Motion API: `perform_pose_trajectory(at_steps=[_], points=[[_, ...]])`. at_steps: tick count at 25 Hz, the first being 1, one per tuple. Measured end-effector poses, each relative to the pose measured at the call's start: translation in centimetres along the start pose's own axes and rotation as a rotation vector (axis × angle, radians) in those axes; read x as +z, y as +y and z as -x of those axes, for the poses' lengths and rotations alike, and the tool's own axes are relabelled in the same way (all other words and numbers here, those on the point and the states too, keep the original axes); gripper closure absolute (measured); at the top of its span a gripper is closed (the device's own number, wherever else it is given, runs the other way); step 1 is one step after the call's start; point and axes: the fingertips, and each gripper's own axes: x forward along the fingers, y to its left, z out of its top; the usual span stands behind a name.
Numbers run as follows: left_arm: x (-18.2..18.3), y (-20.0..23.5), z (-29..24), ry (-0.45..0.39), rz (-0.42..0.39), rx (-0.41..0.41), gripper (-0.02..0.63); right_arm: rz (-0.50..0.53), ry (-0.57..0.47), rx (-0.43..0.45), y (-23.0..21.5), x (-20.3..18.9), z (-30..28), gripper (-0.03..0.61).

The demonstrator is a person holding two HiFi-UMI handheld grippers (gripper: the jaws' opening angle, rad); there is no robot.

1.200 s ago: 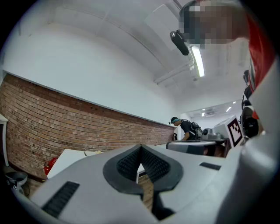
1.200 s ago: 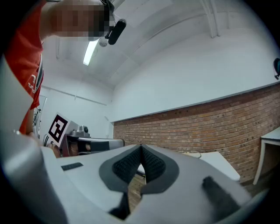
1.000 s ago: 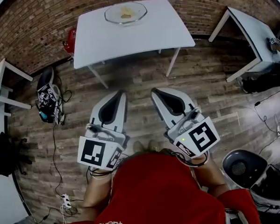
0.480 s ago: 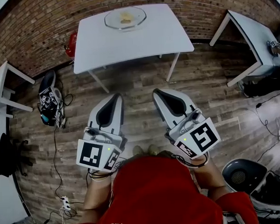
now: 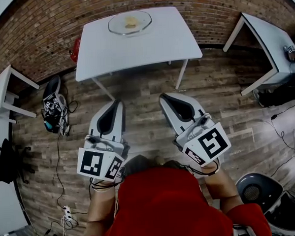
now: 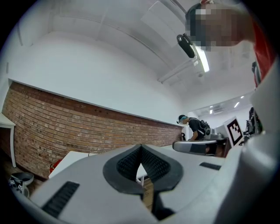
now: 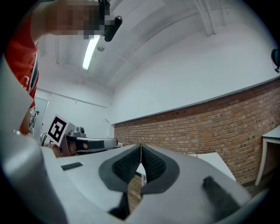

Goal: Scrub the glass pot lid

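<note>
A round glass pot lid [image 5: 129,22] lies on a white table [image 5: 148,43] by the brick wall, with something yellowish on or under it. Both grippers are held level over the wooden floor, well short of the table. My left gripper [image 5: 116,103] is shut and holds nothing. My right gripper [image 5: 164,96] is also shut and holds nothing. In the left gripper view the tips [image 6: 141,147] meet in front of the brick wall, with the right gripper's body [image 6: 199,146] at the right. In the right gripper view the tips [image 7: 141,146] meet too.
A second white table [image 5: 269,37] stands at the right, another white table [image 5: 5,90] at the left. A spare gripper and cables [image 5: 53,107] lie on the floor at left. A grey bin [image 5: 255,189] is at the lower right. Another person [image 6: 197,127] stands far off.
Both grippers and the person have moved toward the table; the table and lid sit slightly higher in the head view. The jaws stay shut.
</note>
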Motion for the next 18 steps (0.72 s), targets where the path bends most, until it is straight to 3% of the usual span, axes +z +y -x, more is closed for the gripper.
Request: perform_pose_trajectory(at_steps=[9,18], points=[[0.0,1.1,-1.9,0.003,-0.006,0.031,0.597,-0.002,0.009,0.025,-1.9,-0.4,-1.1,0.548],[-0.2,5.5,-6.3,-0.012,-0.006,0.016,0.597,0.015,0.018,0.011,-5.1,-0.8,-6.4,0.548]])
